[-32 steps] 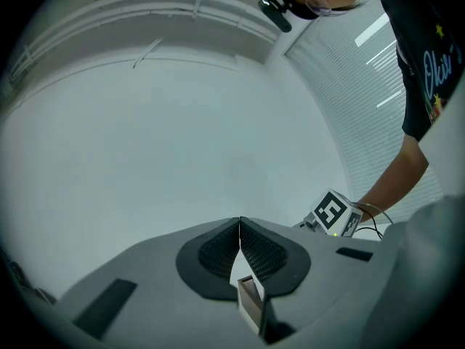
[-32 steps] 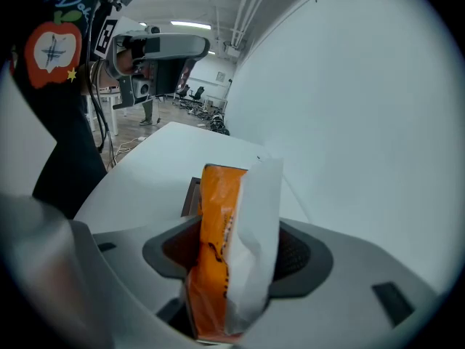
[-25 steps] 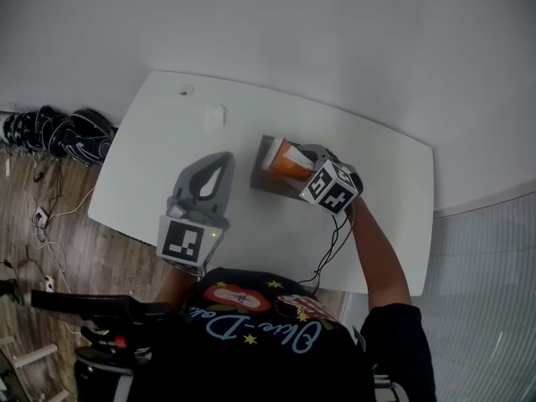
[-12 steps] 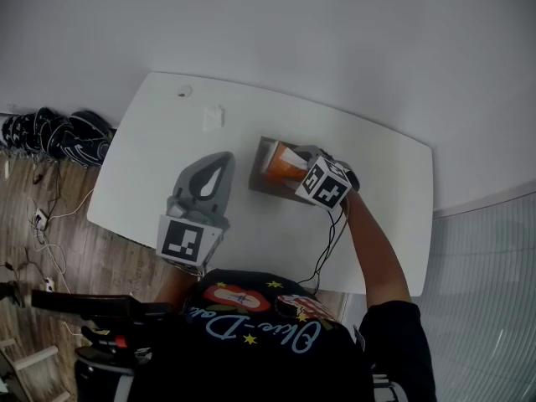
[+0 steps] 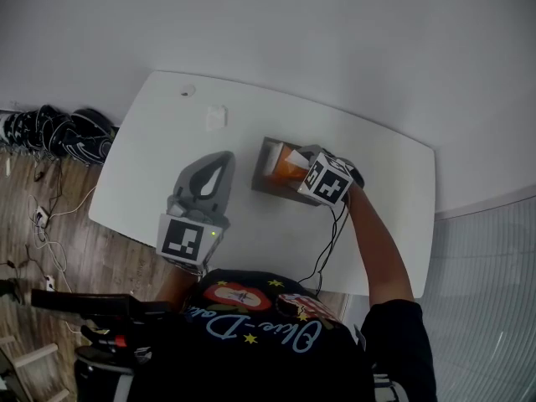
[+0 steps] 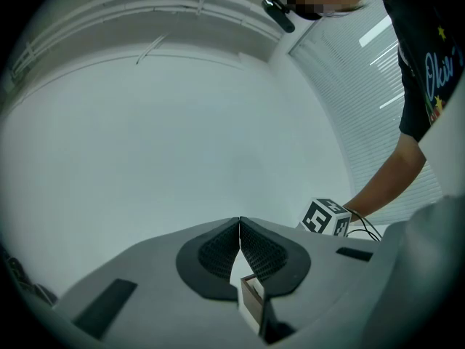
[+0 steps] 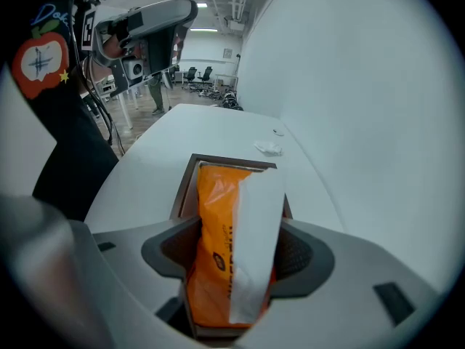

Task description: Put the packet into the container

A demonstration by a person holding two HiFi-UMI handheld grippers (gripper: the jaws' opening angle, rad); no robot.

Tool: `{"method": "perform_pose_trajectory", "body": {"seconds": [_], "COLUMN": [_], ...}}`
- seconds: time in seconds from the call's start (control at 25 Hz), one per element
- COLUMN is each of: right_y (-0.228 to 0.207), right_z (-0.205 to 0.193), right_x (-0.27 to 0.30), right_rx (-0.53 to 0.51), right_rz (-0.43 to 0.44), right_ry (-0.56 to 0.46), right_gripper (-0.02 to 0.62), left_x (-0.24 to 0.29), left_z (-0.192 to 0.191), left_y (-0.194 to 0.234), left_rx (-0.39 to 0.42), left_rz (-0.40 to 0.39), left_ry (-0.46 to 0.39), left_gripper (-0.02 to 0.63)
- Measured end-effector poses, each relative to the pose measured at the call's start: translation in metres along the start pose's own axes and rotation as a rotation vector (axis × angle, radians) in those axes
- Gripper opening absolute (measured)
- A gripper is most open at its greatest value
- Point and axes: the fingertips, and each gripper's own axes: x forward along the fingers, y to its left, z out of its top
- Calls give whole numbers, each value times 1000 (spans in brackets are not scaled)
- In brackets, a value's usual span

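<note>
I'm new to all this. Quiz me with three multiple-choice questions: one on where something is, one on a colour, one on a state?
1. Where is the packet? A on the floor. B in the container, between the right gripper's jaws. C on a shelf.
2. The packet is mostly: A blue. B green. C orange.
3. The left gripper's jaws are: A together, empty. B wide apart. C holding a cup.
Answers: B, its jaws clamp it inside the container; C, orange wrapper with a white strip; A, they meet, nothing between.

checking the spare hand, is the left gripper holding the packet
No, the left gripper is shut on nothing; the right gripper clamps the packet.
</note>
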Motion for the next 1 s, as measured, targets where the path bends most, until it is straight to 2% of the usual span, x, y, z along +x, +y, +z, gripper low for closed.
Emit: {"method": "perform_pose_trajectory", "body": {"seconds": [0.48,0.84,1.0], "right_y": [0,2,-2], "right_z": [-2,2,5], "right_x": [0,-15,-22], "right_rx": [5,-17,49], "right_rz": [-21,-16,-54], "right_ry": [20,1,-65], "right_gripper": [296,301,301], "left_x": [-5,-2,0], "left_z": [-9,-2,-2], "left_y": [1,-2,-5], "left_rx": [14,2,8], "left_rz": [-8,-9,-20], "left_ry": [25,0,5], "left_gripper": [9,9,9]}}
